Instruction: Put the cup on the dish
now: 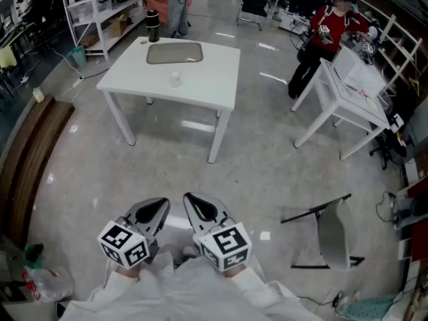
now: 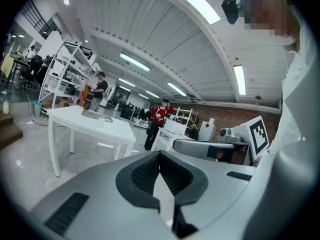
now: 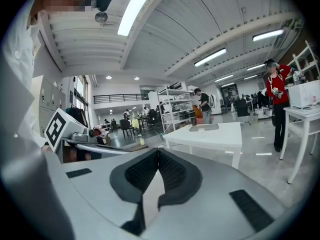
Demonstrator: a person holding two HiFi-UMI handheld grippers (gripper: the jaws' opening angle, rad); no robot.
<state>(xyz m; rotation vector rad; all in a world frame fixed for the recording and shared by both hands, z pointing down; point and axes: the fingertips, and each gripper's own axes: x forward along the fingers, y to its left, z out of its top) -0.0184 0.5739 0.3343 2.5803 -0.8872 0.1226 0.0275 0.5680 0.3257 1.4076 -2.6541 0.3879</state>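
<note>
A small clear cup (image 1: pixel 175 79) stands on a white table (image 1: pixel 214 79) far ahead of me. Just behind the cup lies the flat grey dish (image 1: pixel 174 53), and the two are apart. Both grippers are held low, close to my body and well short of the table. The left gripper (image 1: pixel 164 203) is shut with nothing in it, and so is the right gripper (image 1: pixel 189 198). From the left gripper (image 2: pixel 160 154) the cup (image 2: pixel 101 122) and dish (image 2: pixel 96 115) appear small at the left. Beyond the right gripper (image 3: pixel 158 151) the cup (image 3: pixel 201 131) and dish (image 3: pixel 206 127) lie ahead.
A dark bottle (image 1: pixel 153 25) stands on the table's far left corner. A second white table (image 1: pixel 354 92) with a person in red (image 1: pixel 328 29) is at the right. A tipped chair (image 1: pixel 331 236) lies on the floor right of me. Shelves (image 1: pixel 100 5) stand at the back left.
</note>
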